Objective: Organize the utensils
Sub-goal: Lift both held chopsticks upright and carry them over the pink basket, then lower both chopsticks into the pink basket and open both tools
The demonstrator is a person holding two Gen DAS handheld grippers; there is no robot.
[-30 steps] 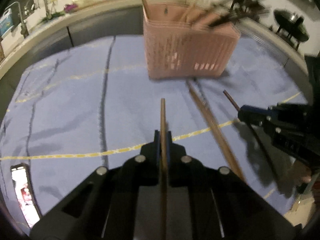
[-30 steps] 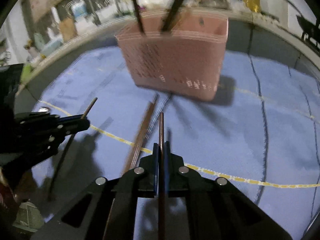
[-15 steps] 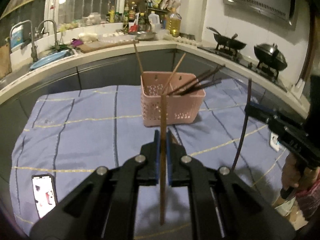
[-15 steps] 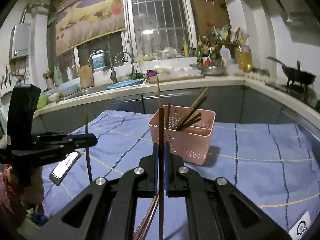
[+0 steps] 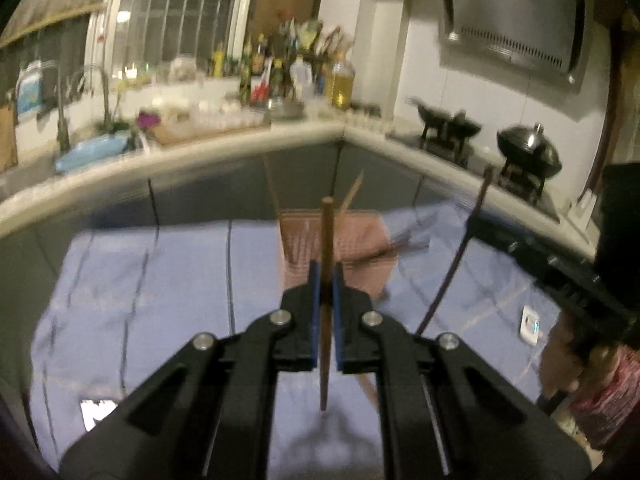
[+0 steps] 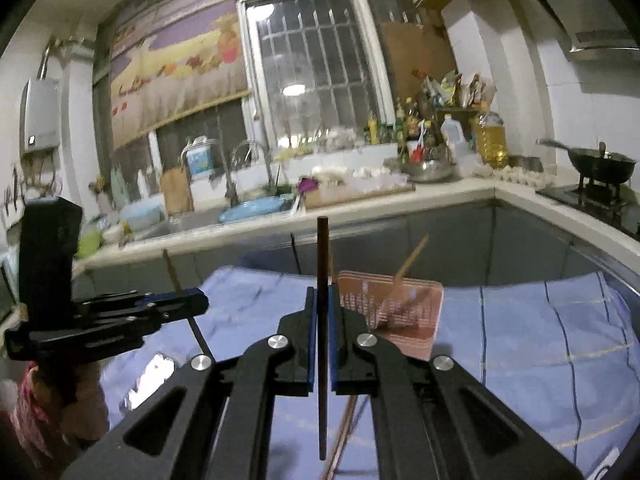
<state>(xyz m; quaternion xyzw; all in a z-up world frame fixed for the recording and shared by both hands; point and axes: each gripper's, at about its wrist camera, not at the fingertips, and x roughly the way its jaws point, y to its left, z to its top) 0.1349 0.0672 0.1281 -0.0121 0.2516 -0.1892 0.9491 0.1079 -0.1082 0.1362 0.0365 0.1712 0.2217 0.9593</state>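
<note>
As both sticks are held upright, the drop turns on the basket ahead:
Left tool (image 5: 325, 280): clamped on brown chopstick (image 5: 326, 236)
Right tool (image 6: 321, 304): clamped on dark chopstick (image 6: 322, 252)
Pink basket (image 6: 404, 320): on the desk, ahead and below; right tool judged nearer

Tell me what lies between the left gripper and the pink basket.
Only bare blue cloth, seen in the left wrist view: the left gripper, shut on a brown chopstick, is held short of the pink basket.
</note>
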